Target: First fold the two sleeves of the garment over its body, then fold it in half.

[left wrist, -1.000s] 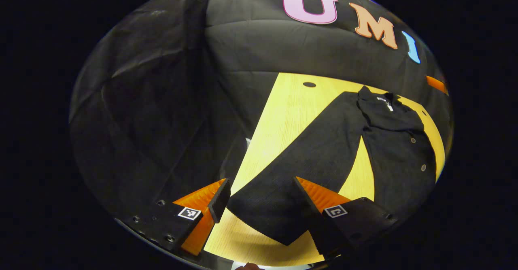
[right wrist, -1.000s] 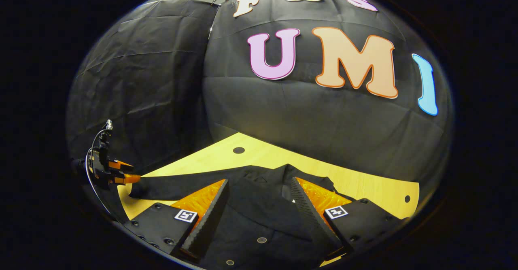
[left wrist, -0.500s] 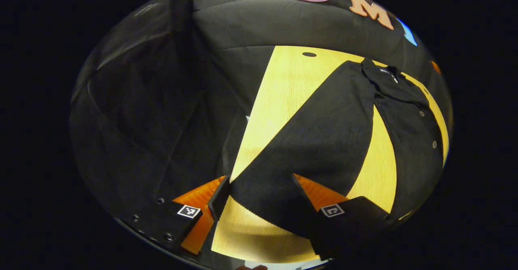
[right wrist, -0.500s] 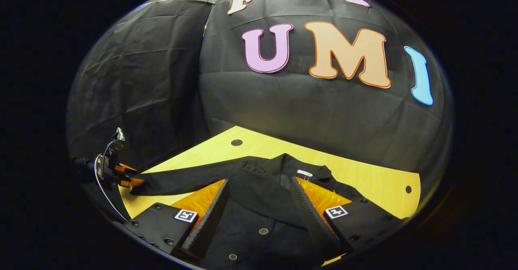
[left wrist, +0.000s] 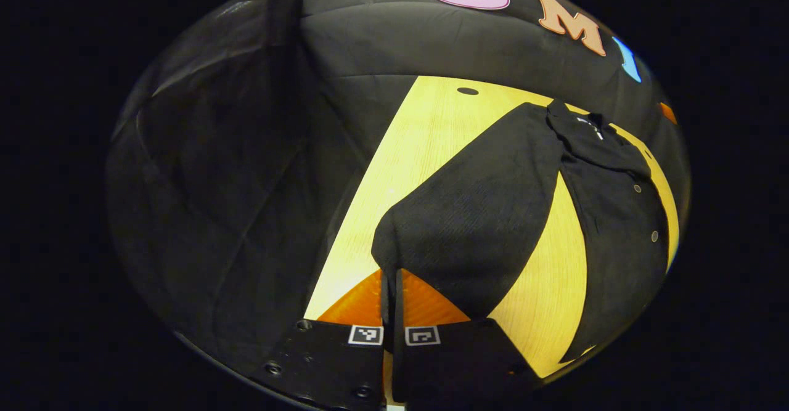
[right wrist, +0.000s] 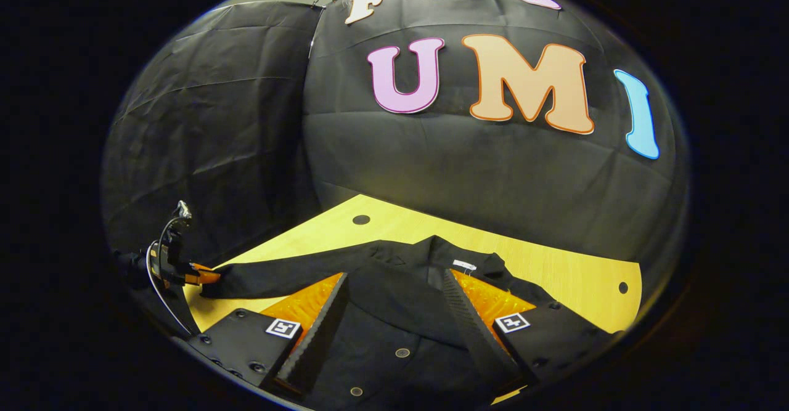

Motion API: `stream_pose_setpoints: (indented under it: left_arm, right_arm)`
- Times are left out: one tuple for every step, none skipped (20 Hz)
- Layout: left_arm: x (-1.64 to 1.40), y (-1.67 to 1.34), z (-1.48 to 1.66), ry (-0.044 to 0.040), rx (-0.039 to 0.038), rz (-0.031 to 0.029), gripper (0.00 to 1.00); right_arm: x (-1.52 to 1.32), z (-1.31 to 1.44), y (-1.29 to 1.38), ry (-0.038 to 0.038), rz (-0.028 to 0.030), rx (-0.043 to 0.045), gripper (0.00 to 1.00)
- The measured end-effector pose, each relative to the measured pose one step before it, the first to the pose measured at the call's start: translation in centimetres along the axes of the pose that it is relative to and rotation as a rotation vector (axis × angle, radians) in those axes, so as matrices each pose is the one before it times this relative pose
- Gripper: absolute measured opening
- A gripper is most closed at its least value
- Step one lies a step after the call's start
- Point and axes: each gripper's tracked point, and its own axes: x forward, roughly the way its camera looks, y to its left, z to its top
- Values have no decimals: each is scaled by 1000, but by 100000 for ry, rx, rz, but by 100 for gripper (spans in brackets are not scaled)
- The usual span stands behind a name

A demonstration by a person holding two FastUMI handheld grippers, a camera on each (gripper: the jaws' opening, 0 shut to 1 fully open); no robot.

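While the left gripper (left wrist: 392,288) has its jaws closed, seemingly pinching the sleeve (left wrist: 474,214) cuff, the sleeve runs long toward the cardigan (left wrist: 622,214) body on the counter (left wrist: 425,134). Over in the right gripper view, the right gripper (right wrist: 394,309) hangs jaws open above the buttoned front.

Counts: 1 black garment (left wrist: 592,214), button-front with collar, on 1 yellow wooden table (left wrist: 425,140).

Sleeves: 1 seen in the left gripper view (left wrist: 481,214).

Buttons: 2 in the left gripper view, (left wrist: 637,188) and (left wrist: 654,236); 2 in the right gripper view, (right wrist: 402,352) and (right wrist: 355,391).

Neck tag: 1 white (right wrist: 464,265).

Table holes: 2 in the right gripper view, (right wrist: 361,219) and (right wrist: 622,287).

Grippers: 2, left gripper (left wrist: 392,288) and right gripper (right wrist: 394,303).

Marker squares: 2 per gripper.
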Motion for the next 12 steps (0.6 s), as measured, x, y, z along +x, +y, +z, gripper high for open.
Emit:
stream_pose_setpoints:
  left_arm:
    - [-339,-128,335,-472,-2028,406,0]
    - [-559,-448,754,-2194,-1385,-74,0]
    - [-552,-842,1012,-2382,-299,-1467,0]
    - [-1058,-645,906,-3514,804,180,0]
    - [-867,-949,1172,-1871,679,-1756,0]
    - [-613,-1087,1668,-4205,523,-1168,0]
    - [-438,-1509,1630,-2678,589,-2733,0]
    - [58,-1700,1885,-2442,1273,-1556,0]
    - [113,-1257,1536,-2139,2234,-1829,0]
    - [4,-768,1117,-2567,2411,-1428,0]
    - [-172,-983,1375,-2217,2221,-756,0]
    - [-101,-1123,1674,-2943,1691,-1942,0]
  right_arm:
    - [-120,71,-128,-271,221,-557,94]
    - [-318,-80,-476,-295,-813,-758,98]
    - [-430,59,-407,-1065,-847,-293,98]
    - [-1000,-75,-153,-824,-390,470,98]
    - [-642,244,-202,-763,242,910,98]
    - [-652,167,-341,-1108,20,812,98]
    - [-360,274,-472,-1146,-342,651,98]
    - [-379,5,-452,-871,-67,809,96]
    - [-287,46,-397,-426,-53,790,96]
    - [-430,-50,-397,-365,16,516,96]
    - [-291,-29,-489,-472,-412,212,95]
    - [-548,-96,-456,-405,-293,167,95]
